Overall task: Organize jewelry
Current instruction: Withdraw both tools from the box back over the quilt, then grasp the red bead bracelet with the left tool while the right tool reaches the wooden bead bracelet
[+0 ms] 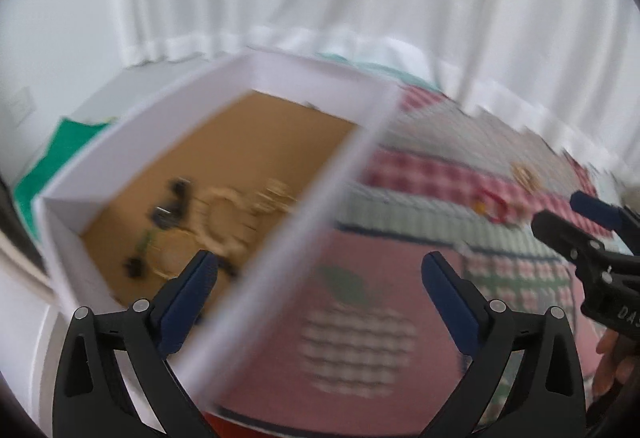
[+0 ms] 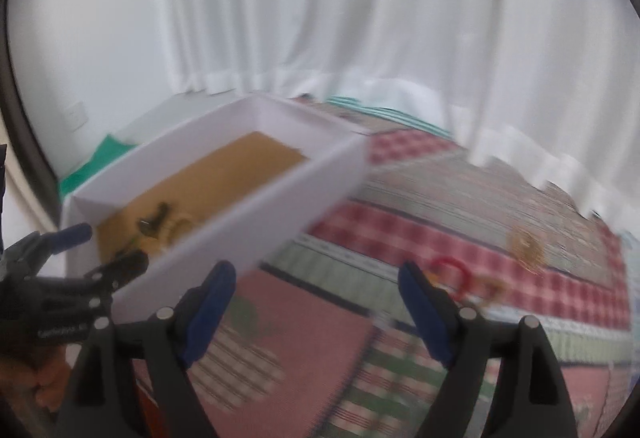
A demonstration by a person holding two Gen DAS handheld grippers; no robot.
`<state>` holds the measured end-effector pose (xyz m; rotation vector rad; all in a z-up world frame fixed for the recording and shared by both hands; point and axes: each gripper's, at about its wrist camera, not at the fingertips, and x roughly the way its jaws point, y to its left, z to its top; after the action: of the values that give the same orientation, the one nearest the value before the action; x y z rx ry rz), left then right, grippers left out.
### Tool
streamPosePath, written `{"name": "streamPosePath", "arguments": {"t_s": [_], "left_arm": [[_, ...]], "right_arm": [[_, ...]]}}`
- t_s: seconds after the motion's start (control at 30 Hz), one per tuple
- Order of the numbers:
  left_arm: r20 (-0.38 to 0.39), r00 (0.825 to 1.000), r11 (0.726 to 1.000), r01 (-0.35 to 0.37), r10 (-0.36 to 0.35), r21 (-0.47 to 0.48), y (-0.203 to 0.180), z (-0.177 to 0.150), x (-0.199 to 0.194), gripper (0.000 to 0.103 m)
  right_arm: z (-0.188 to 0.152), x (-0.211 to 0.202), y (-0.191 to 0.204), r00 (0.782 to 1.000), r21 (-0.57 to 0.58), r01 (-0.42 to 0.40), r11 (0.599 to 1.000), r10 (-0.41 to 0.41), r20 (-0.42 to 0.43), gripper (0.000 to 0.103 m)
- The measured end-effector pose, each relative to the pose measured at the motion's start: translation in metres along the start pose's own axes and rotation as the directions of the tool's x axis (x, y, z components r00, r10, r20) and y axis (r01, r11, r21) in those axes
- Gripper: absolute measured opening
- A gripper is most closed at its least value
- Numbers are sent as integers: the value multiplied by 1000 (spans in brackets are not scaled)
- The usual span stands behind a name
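1. The left gripper (image 1: 320, 278) stood with its blue-padded jaws spread wide and nothing between them, poised above the near wall of a white box (image 1: 280, 234) and the patchwork quilt (image 1: 360, 318) beneath.
2. The right gripper (image 2: 316, 290) was likewise released, jaws apart and empty, over the quilt (image 2: 400, 238) just beside the box (image 2: 256, 206).
3. In the left wrist view the right gripper (image 1: 576, 214) showed at the right edge, with part of a hand (image 1: 612, 362) below it.
4. Inside the box, on its brown floor, lay blurred jewelry (image 1: 224, 218): pale gold rings and chains beside dark pieces.
5. Well apart on the quilt lay a red bangle (image 2: 452, 270) and, farther off, a gold piece (image 2: 526, 244), too smeared to identify.
6. White curtains (image 2: 360, 18) hung behind.
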<state>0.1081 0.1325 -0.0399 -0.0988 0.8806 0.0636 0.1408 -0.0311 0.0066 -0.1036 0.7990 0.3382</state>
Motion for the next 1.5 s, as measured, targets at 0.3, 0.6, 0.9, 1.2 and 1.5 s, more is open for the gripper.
{"name": "streamPosePath", "arguments": {"t_s": [0.3,0.6,0.9,1.2,1.5], "left_arm": [[-29,999,985,22,-17,168,-91,-53,16,102],[-108,992,951,90,-60,295,-139,-98,44,102],[-87,995,939,74,-47,335,-153,-84,64,102],[-69,997,941,66,-45,333,-172,-27,88,102],[-163,986,962,78,-35,262,-181,25,154,102]], "right_arm": [[-81,-35,-108,985,210,171,963,-161,-65,85],[-154,-40,-164,957,339,288,896,-254,-140,85],[-169,-17,-173,964,403,241,883,-170,-204,85],[-145,4,-187,979,445,149,883,-67,-195,85],[-97,32,-210,982,404,140,904,-75,-174,85]]}}
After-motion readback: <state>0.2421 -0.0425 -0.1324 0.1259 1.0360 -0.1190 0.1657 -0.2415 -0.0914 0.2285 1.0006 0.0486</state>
